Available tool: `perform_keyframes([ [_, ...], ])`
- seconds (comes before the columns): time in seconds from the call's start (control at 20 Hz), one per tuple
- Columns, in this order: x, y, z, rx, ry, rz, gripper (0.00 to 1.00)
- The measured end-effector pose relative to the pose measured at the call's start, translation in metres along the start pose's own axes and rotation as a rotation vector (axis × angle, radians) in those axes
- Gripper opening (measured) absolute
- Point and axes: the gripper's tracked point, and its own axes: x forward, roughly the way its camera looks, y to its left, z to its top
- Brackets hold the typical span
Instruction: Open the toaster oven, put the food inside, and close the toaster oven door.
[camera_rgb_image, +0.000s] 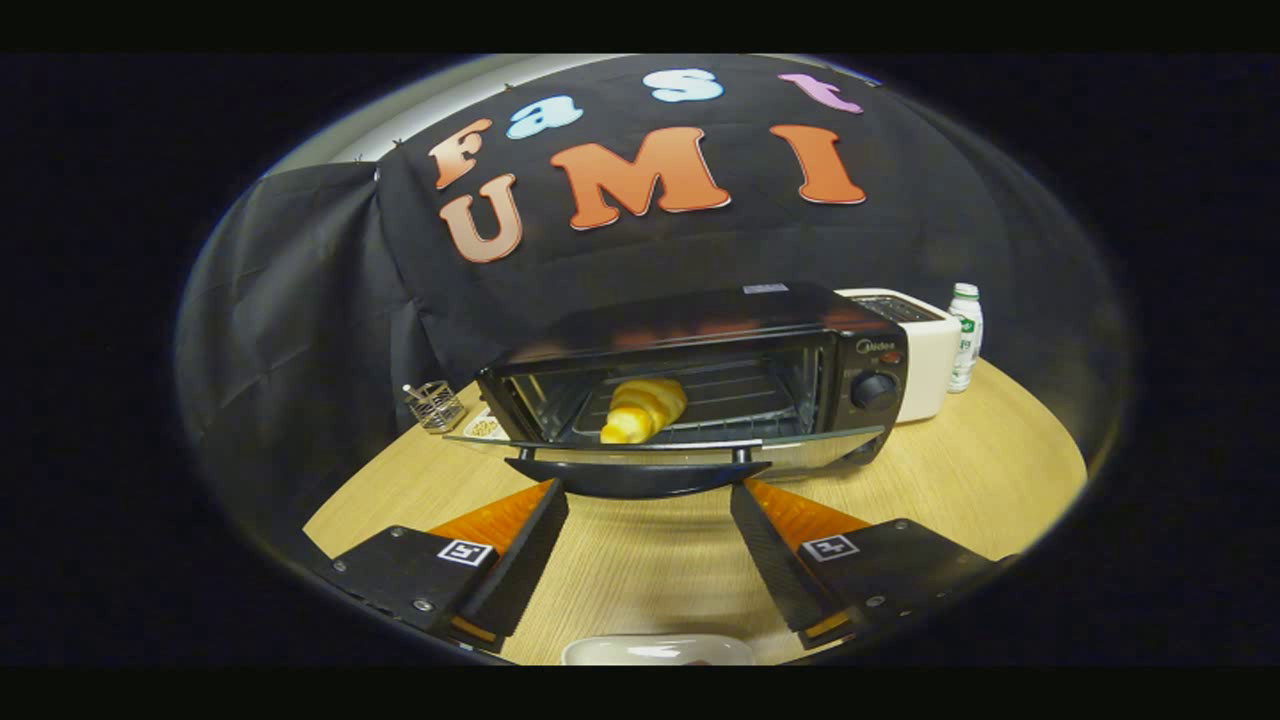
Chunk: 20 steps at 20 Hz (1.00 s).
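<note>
A black toaster oven (850, 340) stands on the wooden table just ahead of my fingers. Its glass door (660, 445) hangs down flat and open, with the dark handle (640, 477) at its front edge. A golden croissant (643, 408) lies on the wire rack inside the oven. My gripper (648, 495) is open, its two fingers spread wide to either side of the door handle, just below it. Nothing is held between them.
A white toaster (925, 350) and a small white bottle (966, 335) stand to the right behind the oven. A wire basket (435, 405) sits left of the oven. A white dish (655, 652) lies on the table (960, 480) close under the gripper.
</note>
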Motion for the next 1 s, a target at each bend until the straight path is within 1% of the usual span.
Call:
perform_keyframes([
  [0.15, 0.018, -0.002, 0.024, 0.025, -0.042, -0.02, 0.96],
  [0.2, 0.024, -0.003, 0.031, 0.008, -0.059, -0.037, 0.94],
  [0.35, 0.037, -0.008, 0.037, -0.072, -0.089, -0.095, 0.93],
  [0.55, 0.043, -0.002, 0.044, -0.064, -0.124, -0.08, 0.93],
  [0.65, 0.031, 0.002, 0.047, -0.045, -0.137, -0.054, 0.93],
  [0.75, 0.011, 0.001, 0.059, -0.044, -0.188, -0.052, 0.93],
  [1.0, -0.059, 0.003, 0.097, -0.048, -0.334, -0.026, 0.93],
])
